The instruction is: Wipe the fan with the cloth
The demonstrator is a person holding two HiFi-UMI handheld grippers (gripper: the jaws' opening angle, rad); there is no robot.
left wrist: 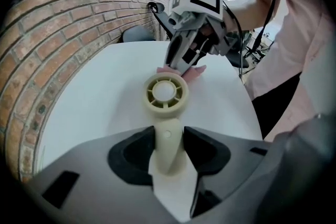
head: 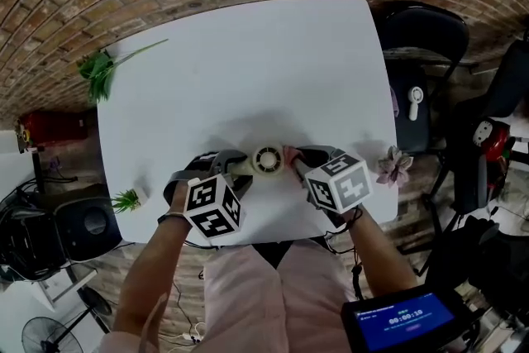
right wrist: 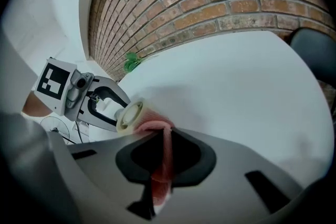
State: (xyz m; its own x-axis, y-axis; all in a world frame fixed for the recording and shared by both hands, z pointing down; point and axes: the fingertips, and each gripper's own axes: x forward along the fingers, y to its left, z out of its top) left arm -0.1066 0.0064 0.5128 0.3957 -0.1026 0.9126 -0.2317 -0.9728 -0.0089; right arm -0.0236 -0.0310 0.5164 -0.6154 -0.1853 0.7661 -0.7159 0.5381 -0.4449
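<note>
Brick wall backs a white table [head: 248, 54]. The left gripper's [left wrist: 167, 152] jaws are clamped on the cream handle of the small fan [left wrist: 166, 94]. Its round head faces up near the table's front edge, between the two grippers. The right gripper's [right wrist: 163, 162] jaws pinch a pink cloth [right wrist: 155, 126], whose free fold is pressed against the head's rim. The handle looks smooth and tapered, so a hard sideways rub could probably twist the fan in its grip. The cloth might snag in the grille slots and pull free.
</note>
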